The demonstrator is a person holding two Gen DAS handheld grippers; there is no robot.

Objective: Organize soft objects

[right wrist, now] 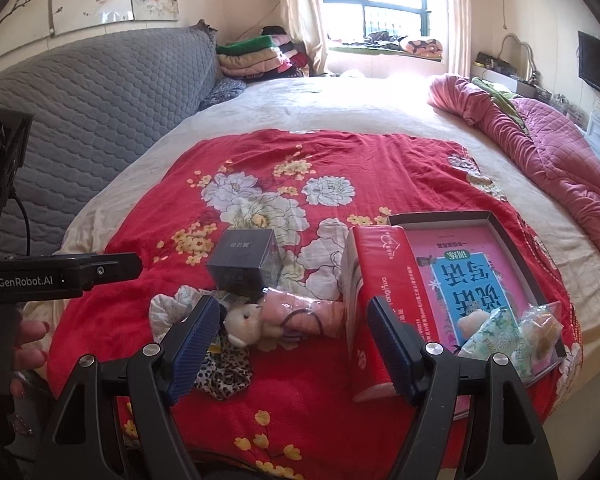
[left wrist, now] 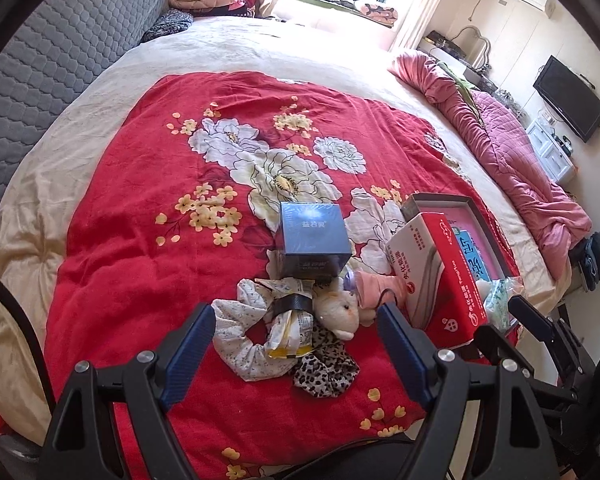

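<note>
The red floral blanket (left wrist: 148,240) carries everything, and the dark blue box (left wrist: 314,240) near its middle serves as the landmark. To the right of that box an open shallow tray-box (right wrist: 512,248) holds a pink and blue booklet and, at its near corner, some clear packets (right wrist: 516,340). A red and white carton (right wrist: 384,300) leans against the tray's left wall.

Just in front of the blue box lies the soft heap. A white speckled scrunchie (left wrist: 240,344) sits front-left of it, and a leopard-print scrunchie (left wrist: 328,372) lies further front. A small cream plush toy (left wrist: 340,312) is directly in front, beside a rolled pink cloth (right wrist: 300,312) looped by what may be a dark hair tie, though the view is too coarse to be sure. A crumpled yellow and white packet (left wrist: 290,328) lies across the white scrunchie.

The left gripper (left wrist: 296,344) hovers above the heap, jaws spread wide and empty. The right gripper (right wrist: 292,344) is likewise released, with the plush between its fingers in the view but not touched.

The pieces overlap, so closing on one could drag a neighbour, most likely the packet. A low right pad could also catch the leaning carton and tip it onto the heap.
</note>
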